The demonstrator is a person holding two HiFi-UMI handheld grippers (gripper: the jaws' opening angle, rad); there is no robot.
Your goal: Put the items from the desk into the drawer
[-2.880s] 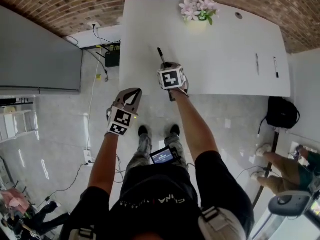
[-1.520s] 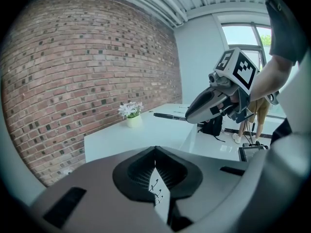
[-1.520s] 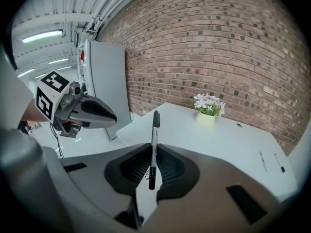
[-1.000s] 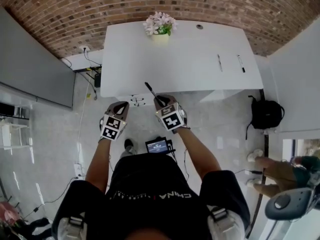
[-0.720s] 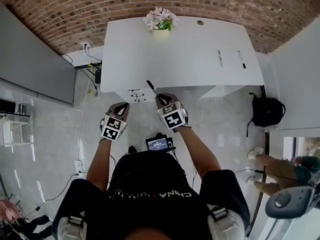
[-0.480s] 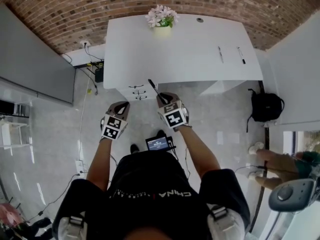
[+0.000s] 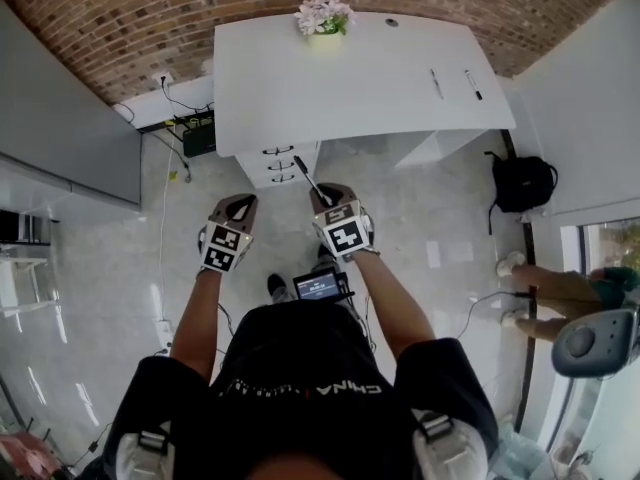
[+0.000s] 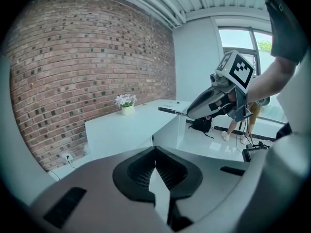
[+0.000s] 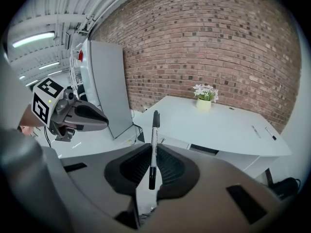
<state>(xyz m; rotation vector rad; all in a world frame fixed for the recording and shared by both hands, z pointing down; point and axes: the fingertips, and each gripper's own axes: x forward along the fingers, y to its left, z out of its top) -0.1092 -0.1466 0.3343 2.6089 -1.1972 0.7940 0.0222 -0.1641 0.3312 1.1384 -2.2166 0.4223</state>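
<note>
Right claw (image 9: 154, 153) clenched on a black pen (image 9: 155, 125), held clear of the worktop (image 7: 360, 78). Left claw (image 8: 155, 153) closed, nothing in it. Drawer unit (image 7: 278, 165) stands under the worktop. A second pen (image 7: 436, 83) and a third pen (image 7: 472, 84) lie on the worktop.

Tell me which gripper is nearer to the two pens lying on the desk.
Right. The right gripper, fingers shut on a black marker, hangs in front of the desk, left of the pens. The left gripper is even farther left.
</note>
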